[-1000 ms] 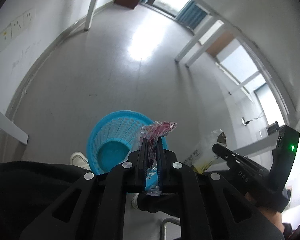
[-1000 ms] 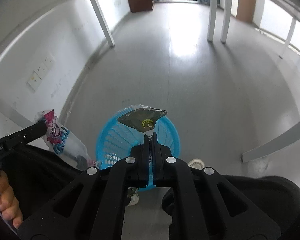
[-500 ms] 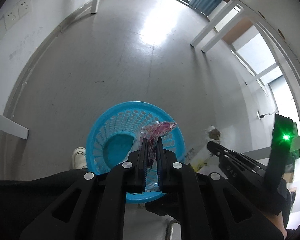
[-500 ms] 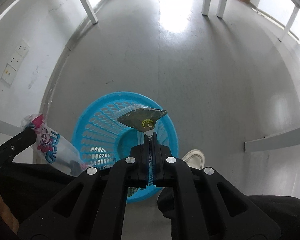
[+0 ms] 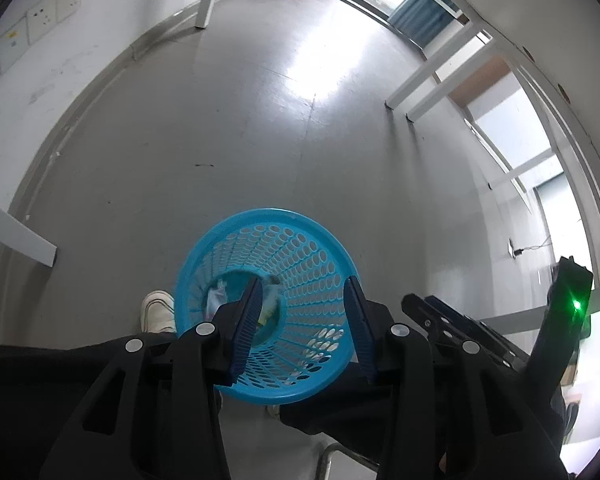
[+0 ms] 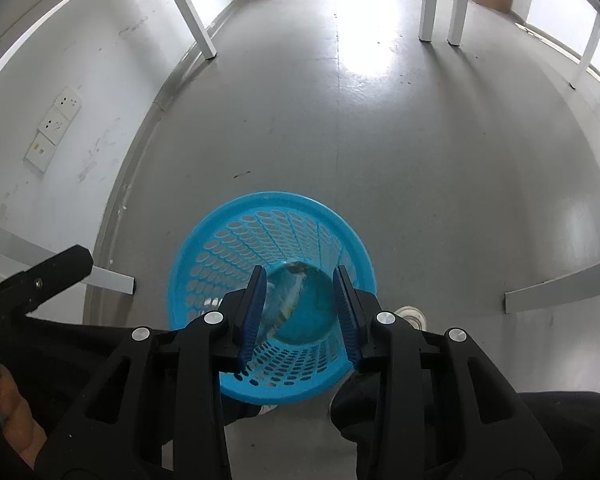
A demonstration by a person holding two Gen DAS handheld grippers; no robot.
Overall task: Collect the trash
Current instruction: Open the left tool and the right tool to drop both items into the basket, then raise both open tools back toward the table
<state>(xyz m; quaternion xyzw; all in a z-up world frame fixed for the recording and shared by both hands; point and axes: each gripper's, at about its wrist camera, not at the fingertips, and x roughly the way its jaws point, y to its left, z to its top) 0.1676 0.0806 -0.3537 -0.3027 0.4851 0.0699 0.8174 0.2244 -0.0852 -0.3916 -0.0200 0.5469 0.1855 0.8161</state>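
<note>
Floor of pale grey [image 6: 420,152] surrounds the round blue perforated plastic basket [image 6: 268,216], white table legs [image 6: 428,0] standing far off. My left gripper [image 5: 304,304] and right gripper [image 6: 300,300] both hang above the basket, jaws opening, nothing between them. Crumpled wrappers [image 6: 288,300] lie in the basket bottom. Only the right view shows wall sockets [image 6: 54,124] clearly; the left shows windows [image 5: 508,128].

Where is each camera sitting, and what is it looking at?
Left wrist: sits on the left gripper, looking steeply down into the blue basket; dark trousers, a white shoe and the right gripper show.
Right wrist: sits on the right gripper, looking down into the same basket; a hand shows.
Both share basket, floor, opening jaws.
</note>
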